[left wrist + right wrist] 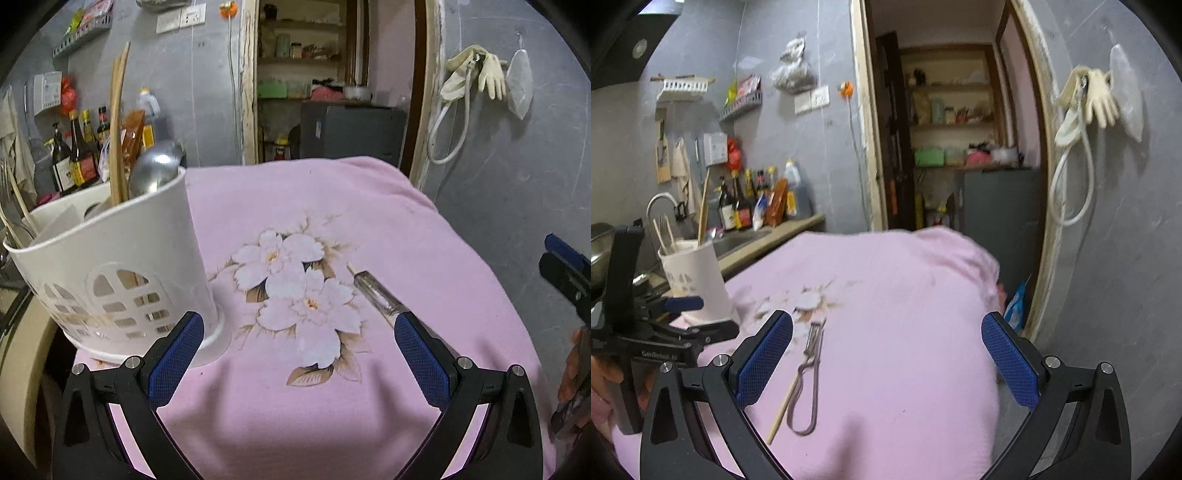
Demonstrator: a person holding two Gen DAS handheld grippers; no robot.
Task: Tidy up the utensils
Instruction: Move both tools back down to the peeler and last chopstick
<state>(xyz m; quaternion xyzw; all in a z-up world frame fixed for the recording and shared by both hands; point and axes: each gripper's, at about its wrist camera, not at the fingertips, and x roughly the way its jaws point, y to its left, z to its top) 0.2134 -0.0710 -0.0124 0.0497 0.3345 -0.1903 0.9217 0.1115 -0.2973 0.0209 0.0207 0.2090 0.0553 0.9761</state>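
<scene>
Both grippers, left gripper [299, 354] and right gripper [886, 358], gape wide and grip nothing. At lower centre-left of the right view, a metal peeler [809, 373] with a looped wire handle lies on the pink floral cloth [905, 314], touching a pale chopstick [785, 402]. Farther back at left stands a white perforated utensil holder [122, 273], holding a steel spoon [155, 166] and chopsticks.

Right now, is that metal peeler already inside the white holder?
No, the peeler lies flat on the pink cloth beside a chopstick, apart from the white holder.
</scene>
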